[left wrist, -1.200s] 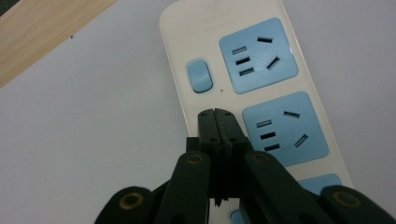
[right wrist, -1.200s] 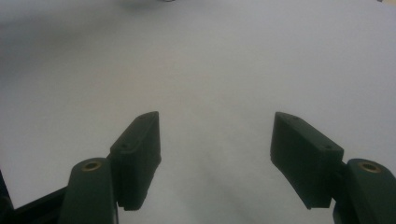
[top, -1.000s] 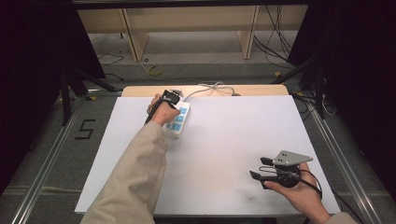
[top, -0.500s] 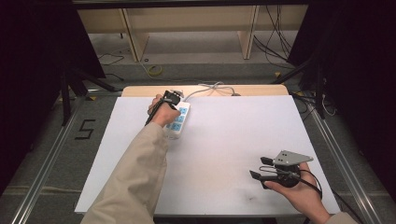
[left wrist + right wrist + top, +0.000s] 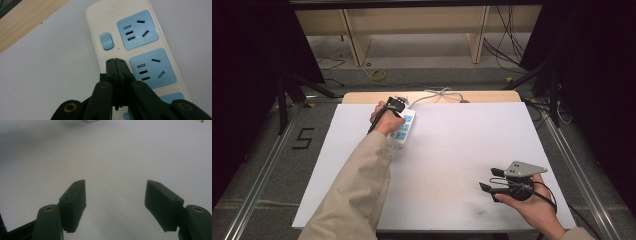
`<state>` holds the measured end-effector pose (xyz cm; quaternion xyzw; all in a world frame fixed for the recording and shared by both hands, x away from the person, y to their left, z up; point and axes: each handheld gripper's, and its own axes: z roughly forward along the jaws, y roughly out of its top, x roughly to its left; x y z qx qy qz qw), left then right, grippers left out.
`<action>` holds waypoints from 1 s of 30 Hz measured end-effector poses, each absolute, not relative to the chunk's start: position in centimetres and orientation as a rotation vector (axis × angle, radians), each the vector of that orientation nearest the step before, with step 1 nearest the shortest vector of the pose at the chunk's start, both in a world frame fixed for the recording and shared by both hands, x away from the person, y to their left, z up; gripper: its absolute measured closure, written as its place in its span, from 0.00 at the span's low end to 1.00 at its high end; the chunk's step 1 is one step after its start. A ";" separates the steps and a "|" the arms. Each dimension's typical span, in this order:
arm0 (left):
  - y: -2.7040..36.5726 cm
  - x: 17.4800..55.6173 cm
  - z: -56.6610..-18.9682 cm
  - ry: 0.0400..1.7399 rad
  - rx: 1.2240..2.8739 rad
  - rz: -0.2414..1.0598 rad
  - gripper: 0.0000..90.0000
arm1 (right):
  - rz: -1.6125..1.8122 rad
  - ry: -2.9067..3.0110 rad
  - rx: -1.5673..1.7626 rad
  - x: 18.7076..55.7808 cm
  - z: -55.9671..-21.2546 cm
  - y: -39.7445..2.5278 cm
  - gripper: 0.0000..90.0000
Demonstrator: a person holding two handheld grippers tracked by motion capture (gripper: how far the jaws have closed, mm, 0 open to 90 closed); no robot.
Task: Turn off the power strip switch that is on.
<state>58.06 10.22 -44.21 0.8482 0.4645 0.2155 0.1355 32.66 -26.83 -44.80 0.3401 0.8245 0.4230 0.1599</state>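
Hovering over the power strip (image 5: pixel 403 131) at about 11 o'clock on the white table (image 5: pixel 462 150), the left gripper (image 5: pixel 116 60) has its two black jaws pressed together with nothing between them, and its closed tip points at the bare cream plastic just below the blue switch (image 5: pixel 106 41), beside the second blue socket (image 5: pixel 152 68); whether the tip actually touches the casing I cannot tell. The strip lies flat near the far edge of the table, its grey cord (image 5: pixel 439 94) running off toward 12 o'clock over the wooden board (image 5: pixel 362 97). It looks like a rigid, hard-shelled plastic bar, fairly light, smooth and probably slippery on the table, so a push on one end would likely make it slide or swing rather than stay put. The switch is a small rocker that should need a firm, short press straight down. For lifting, the long sides offer the best hold, gripped across the narrow width near the middle, away from the cord. The right gripper (image 5: pixel 115 195) sits at about 5 o'clock, well apart from the strip, jaws spread wide over bare table.
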 end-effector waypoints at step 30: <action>10.9 57.7 -43.3 1.334 2.417 0.610 1.00 | 1.210 2.354 0.974 32.7 -44.8 -26.8 0.38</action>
